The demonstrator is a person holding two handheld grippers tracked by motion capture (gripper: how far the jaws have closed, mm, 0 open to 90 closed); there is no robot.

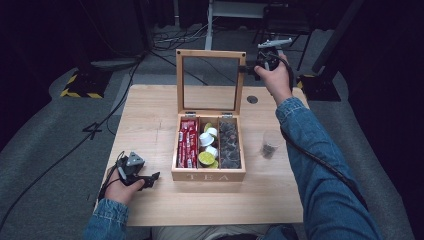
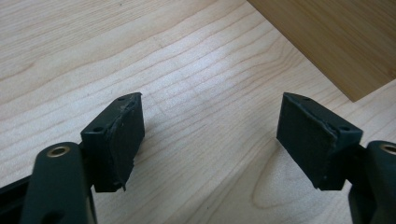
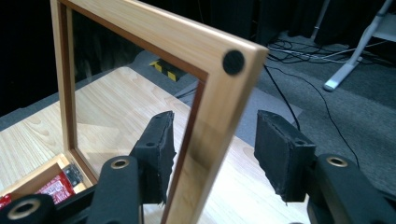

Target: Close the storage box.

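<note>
Jaws spreading wide over bare surface [image 2: 196,70] at lower left; jaws straddling lid [image 3: 219,116] of tea box [image 1: 208,176] at upper right, not pinching.

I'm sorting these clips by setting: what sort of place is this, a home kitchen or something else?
Probably a lab or recording studio, not a kitchen. A lone wooden table stands on grey carpet with cables trailing across it, black drapes hang all around, and yellow-black hazard-striped stand bases sit on the floor. The tea box looks like a prop.
</note>
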